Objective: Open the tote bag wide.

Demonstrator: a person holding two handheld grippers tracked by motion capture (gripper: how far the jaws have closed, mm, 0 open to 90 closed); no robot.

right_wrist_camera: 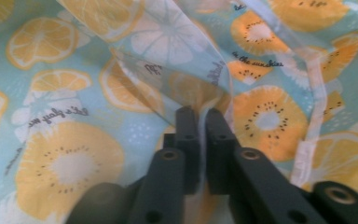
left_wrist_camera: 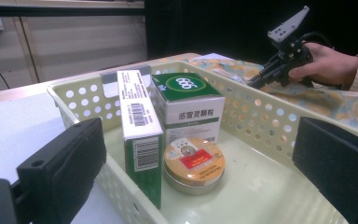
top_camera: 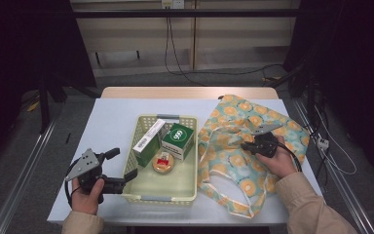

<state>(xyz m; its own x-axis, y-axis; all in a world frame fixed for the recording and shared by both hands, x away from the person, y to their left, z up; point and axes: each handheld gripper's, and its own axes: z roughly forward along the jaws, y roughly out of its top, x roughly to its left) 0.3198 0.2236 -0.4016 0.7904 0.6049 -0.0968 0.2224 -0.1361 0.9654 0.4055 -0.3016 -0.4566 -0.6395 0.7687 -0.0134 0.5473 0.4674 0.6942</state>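
Observation:
A cream perforated basket point(top_camera: 141, 197) holds a tall green and white box point(top_camera: 148, 141), a green square box point(top_camera: 177, 140) and a round tin point(top_camera: 163, 163). My left gripper point(top_camera: 122, 165) stands open, its jaws straddling the basket's near left corner. In the left gripper view the tin point(left_wrist_camera: 193, 161) lies in front of the two boxes point(left_wrist_camera: 137, 121), inside the basket wall point(left_wrist_camera: 261, 116). To the right lies a teal bag with an orange-slice print point(top_camera: 233, 117). My right gripper point(top_camera: 247, 145) is shut on a fold of the bag's fabric point(right_wrist_camera: 65, 168). In its own view, the right gripper point(right_wrist_camera: 203, 114) has its jaws together on the cloth.
The table has a pale blue cover point(top_camera: 112, 117) with a wooden strip along the far edge point(top_camera: 185, 91). Bare cover lies left of and behind the basket. Cables trail on the floor beyond the table.

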